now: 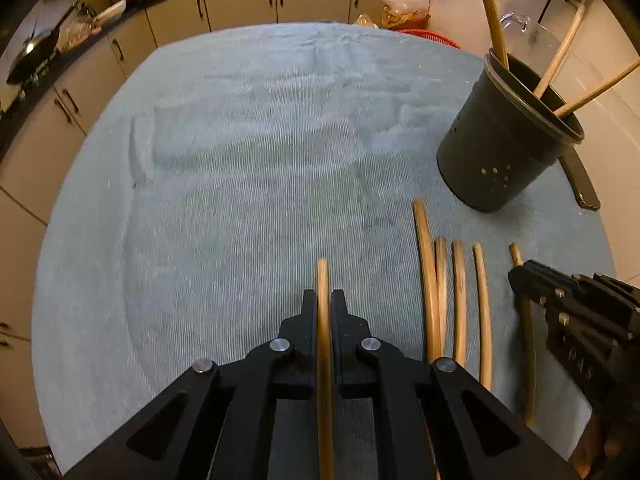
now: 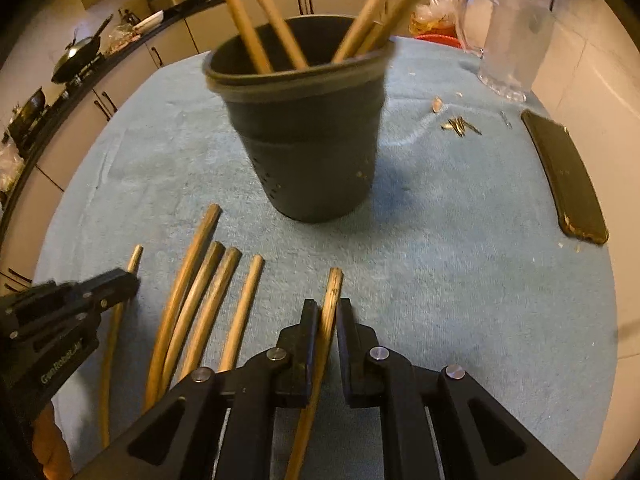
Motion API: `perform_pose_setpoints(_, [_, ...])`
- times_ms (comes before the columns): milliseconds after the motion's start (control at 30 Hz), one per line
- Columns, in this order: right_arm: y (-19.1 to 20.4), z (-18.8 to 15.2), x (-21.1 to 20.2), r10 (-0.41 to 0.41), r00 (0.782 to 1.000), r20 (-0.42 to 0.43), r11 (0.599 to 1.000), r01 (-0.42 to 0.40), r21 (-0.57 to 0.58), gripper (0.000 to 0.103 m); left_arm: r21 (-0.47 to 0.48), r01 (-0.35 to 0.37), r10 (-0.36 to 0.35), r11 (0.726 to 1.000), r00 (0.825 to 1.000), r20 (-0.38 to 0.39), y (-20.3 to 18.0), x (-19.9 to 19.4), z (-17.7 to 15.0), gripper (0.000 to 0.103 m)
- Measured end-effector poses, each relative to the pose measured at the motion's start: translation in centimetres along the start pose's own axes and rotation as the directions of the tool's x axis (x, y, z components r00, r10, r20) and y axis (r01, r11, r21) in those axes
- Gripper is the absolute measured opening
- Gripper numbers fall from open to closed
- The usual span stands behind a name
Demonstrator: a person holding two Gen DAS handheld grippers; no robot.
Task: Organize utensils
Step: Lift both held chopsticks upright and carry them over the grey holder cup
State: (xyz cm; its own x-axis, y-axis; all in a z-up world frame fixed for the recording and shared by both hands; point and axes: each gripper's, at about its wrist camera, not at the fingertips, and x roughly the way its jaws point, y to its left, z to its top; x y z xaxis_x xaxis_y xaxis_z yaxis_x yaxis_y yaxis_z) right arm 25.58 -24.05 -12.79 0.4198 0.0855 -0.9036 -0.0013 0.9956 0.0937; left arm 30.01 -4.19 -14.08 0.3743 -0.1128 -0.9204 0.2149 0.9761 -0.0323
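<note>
In the left wrist view my left gripper [image 1: 323,296] is shut on a long wooden stick [image 1: 322,276] that lies on the blue towel [image 1: 240,160]. To its right, several more wooden sticks [image 1: 440,280] lie side by side. My right gripper [image 2: 327,306] is shut on another wooden stick [image 2: 335,284], the rightmost of the row. A black perforated holder [image 2: 304,132] stands upright behind the row, with several sticks leaning in it. In the right wrist view the left gripper [image 2: 128,280] sits at the far left over its stick [image 2: 135,258]. In the left wrist view the right gripper [image 1: 520,276] is at the right edge, and the holder [image 1: 508,136] is at the upper right.
A dark phone [image 2: 568,184] lies at the towel's right edge. A clear glass pitcher [image 2: 508,40] stands at the back right, with small bits of debris [image 2: 460,125] in front of it. Kitchen cabinets [image 1: 240,4] and a counter with a wok [image 2: 76,56] run behind.
</note>
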Motion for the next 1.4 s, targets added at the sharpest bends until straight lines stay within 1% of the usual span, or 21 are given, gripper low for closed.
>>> perform_pose_setpoints(100, [0.4, -0.1, -0.2, 0.043, 0.999, 0.033, 0.999, -0.043, -0.019, 0.009, -0.049, 0.013, -0.013, 0.999, 1.000, -0.002, 0.8, -0.9, 0.4, 0.005])
perform_pose_setpoints(133, [0.2, -0.3, -0.8, 0.051, 0.998, 0.048, 0.999, -0.050, -0.017, 0.009, -0.059, 0.030, -0.027, 0.998, 0.998, 0.048, 1.2, -2.5, 0.3, 0.005])
perform_pose_setpoints(167, [-0.1, -0.6, -2.6, 0.084, 0.991, 0.103, 0.996, -0.083, -0.014, 0.009, -0.059, 0.039, -0.033, 0.997, 0.994, 0.106, 1.5, -4.2, 0.0, 0.005])
perform_pose_setpoints(267, [-0.8, -1.6, -7.1, 0.109, 0.973, 0.205, 0.994, -0.111, 0.000, 0.009, -0.098, 0.088, -0.058, 0.991, 0.960, 0.274, 2.9, -10.2, -1.7, 0.005])
perform_pose_setpoints(300, [-1.3, -2.3, -9.3, 0.127, 0.960, 0.251, 0.991, -0.135, 0.012, 0.009, -0.112, 0.103, -0.063, 0.988, 0.947, 0.316, 3.2, -12.0, -2.5, 0.005])
perform_pose_setpoints(367, [-1.6, -3.6, -12.2, 0.143, 0.941, 0.308, 0.988, -0.156, 0.018, 0.009, -0.126, 0.096, -0.043, 0.987, 0.927, 0.372, 3.5, -14.5, -3.8, 0.005])
perform_pose_setpoints(400, [-1.7, -4.4, -14.0, 0.137, 0.926, 0.353, 0.988, -0.153, 0.020, 0.009, -0.130, 0.091, -0.029, 0.987, 0.910, 0.414, 3.6, -16.2, -4.9, 0.005])
perform_pose_setpoints(467, [-1.5, -5.8, -16.6, 0.132, 0.904, 0.407, 0.989, -0.149, 0.011, 0.009, -0.134, 0.090, -0.019, 0.987, 0.888, 0.460, 4.1, -18.3, -6.5, 0.005])
perform_pose_setpoints(567, [-1.2, -7.8, -19.5, 0.135, 0.872, 0.470, 0.990, -0.138, -0.028, 0.008, -0.140, 0.080, -0.001, 0.987, 0.871, 0.492, 3.2, -19.9, -8.5, 0.005])
perform_pose_setpoints(667, [-0.9, -9.1, -20.5, 0.128, 0.862, 0.490, 0.991, -0.131, -0.029, 0.007, -0.146, 0.069, 0.016, 0.987, 0.859, 0.511, 2.9, -20.5, -9.4, 0.005])
perform_pose_setpoints(733, [-0.8, -9.4, -20.2, 0.109, 0.874, 0.473, 0.994, -0.109, -0.028, 0.007, -0.136, 0.066, 0.013, 0.989, 0.860, 0.510, 2.5, -20.8, -9.7, 0.005])
perform_pose_setpoints(767, [-0.9, -9.1, -19.2, 0.121, 0.896, 0.427, 0.993, -0.117, -0.035, 0.007, -0.136, 0.059, 0.018, 0.989, 0.861, 0.509, 2.4, -20.7, -9.7, 0.005])
perform_pose_setpoints(800, [-1.4, -8.7, -18.0, 0.170, 0.907, 0.385, 0.985, -0.173, -0.028, 0.008, -0.135, 0.057, 0.019, 0.989, 0.861, 0.508, 2.3, -20.7, -9.7, 0.005])
perform_pose_setpoints(867, [-2.2, -8.1, -16.1, 0.212, 0.912, 0.351, 0.974, -0.226, -0.001, 0.011, -0.138, 0.049, 0.027, 0.989, 0.863, 0.504, 2.3, -20.6, -9.7, 0.005])
perform_pose_setpoints(900, [-2.4, -7.4, -14.4, 0.214, 0.930, 0.300, 0.974, -0.228, 0.012, 0.016, -0.137, 0.046, 0.029, 0.990, 0.864, 0.503, 2.2, -20.6, -9.8, 0.005])
perform_pose_setpoints(933, [-2.5, -7.3, -13.5, 0.220, 0.937, 0.272, 0.972, -0.233, 0.018, 0.027, -0.138, 0.046, 0.030, 0.989, 0.863, 0.504, 2.2, -20.7, -9.9, 0.005])
perform_pose_setpoints(1000, [-2.6, -6.7, -11.3, 0.249, 0.944, 0.218, 0.964, -0.263, 0.039, 0.031, -0.140, 0.046, 0.031, 0.989, 0.863, 0.505, 2.2, -20.8, -10.0, 0.005])
perform_pose_setpoints(1067, [-2.8, -6.5, -9.7, 0.214, 0.960, 0.182, 0.971, -0.230, 0.072, 0.031, -0.142, 0.026, 0.049, 0.990, 0.863, 0.502, 2.1, -20.7, -10.0, 0.005])
perform_pose_setpoints(1200, [-3.2, -3.9, -4.4, 0.137, 0.990, 0.017, 0.984, -0.138, 0.112, 0.030, -0.139, 0.027, 0.046, 0.990, 0.868, 0.495, 2.3, -20.6, -9.9, 0.005])
perform_pose_setpoints(1300, [-3.2, -2.5, -2.6, 0.125, 0.992, -0.028, 0.985, -0.120, 0.127, 0.029, -0.140, 0.031, 0.041, 0.990, 0.872, 0.487, 2.5, -20.5, -9.8, 0.005])
perform_pose_setpoints(1400, [-2.4, -1.6, -1.5, 0.044, 0.998, -0.055, 0.996, -0.039, 0.085, 0.026, -0.121, 0.040, 0.023, 0.992, 0.877, 0.481, 2.6, -20.5, -9.7, 0.005])
